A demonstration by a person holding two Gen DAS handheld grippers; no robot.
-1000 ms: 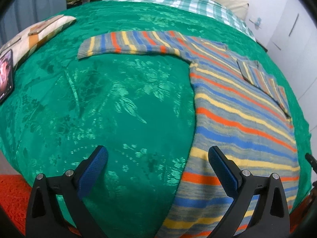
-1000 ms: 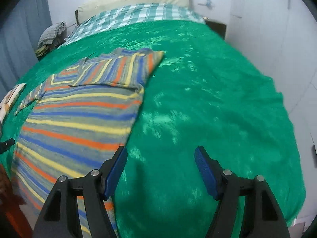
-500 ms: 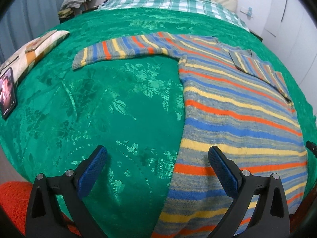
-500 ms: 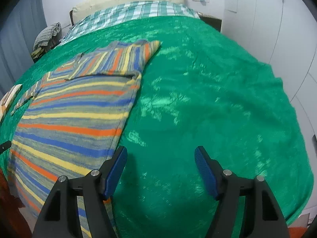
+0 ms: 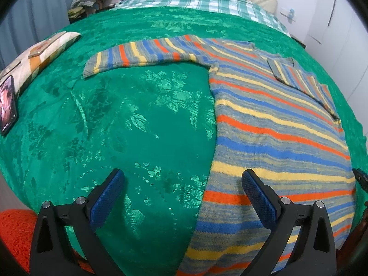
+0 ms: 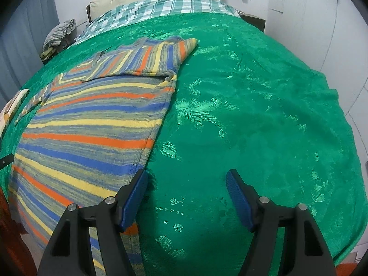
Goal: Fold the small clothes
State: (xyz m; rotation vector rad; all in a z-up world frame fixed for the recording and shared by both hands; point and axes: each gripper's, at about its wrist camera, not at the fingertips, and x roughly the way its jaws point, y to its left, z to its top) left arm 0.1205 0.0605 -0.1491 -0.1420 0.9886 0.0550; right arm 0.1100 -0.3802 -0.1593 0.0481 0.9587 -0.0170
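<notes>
Looks like mid-fold: the striped sweater [image 5: 276, 124] lies flat on the bed [image 5: 138, 126], one sleeve already folded in, the other stretched out ahead of the left hand-held gripper [image 5: 181, 182]. That gripper and the right hand-held gripper [image 6: 186, 184] both gape wide, holding nothing. Next is probably grabbing that sleeve. The hem's cut off below.

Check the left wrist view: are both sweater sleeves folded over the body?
No: one sleeve lies stretched out flat on the green bedspread, beside the sweater body.

Green bedspread [image 5: 142, 124], white walls [image 6: 299, 23], grey curtain [image 5: 34, 18]
</notes>
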